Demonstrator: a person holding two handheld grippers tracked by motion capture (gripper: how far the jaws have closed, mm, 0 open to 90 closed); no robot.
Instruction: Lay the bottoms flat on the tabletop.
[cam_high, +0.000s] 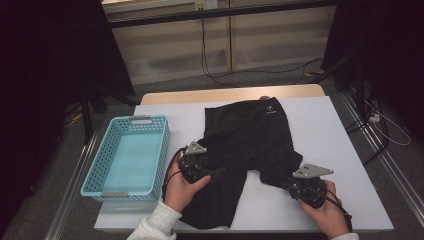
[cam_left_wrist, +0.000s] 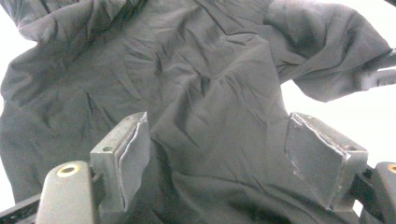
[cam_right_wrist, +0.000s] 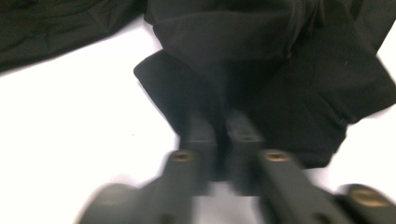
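The black fabric shorts lie crumpled mid-worktop. The right gripper is clenched on the right leg hem; the left gripper hangs released, so pulling could skew the cloth.

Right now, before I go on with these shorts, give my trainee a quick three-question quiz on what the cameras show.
1. True or false: the right gripper has its jaws closed on a leg hem of the black shorts.
2. How do the left gripper's jaws stand over the cloth? A) pinched together B) spread wide apart C) folded under the fabric
3. Which thing lies on the left of the white table in the high view, and is anything in it?

Key:
1. True; the pads meet with dark fabric pinched between them.
2. B; cloth lies between the jaws, but the pads are not pressing on it.
3. The blue basket; nothing is in it.
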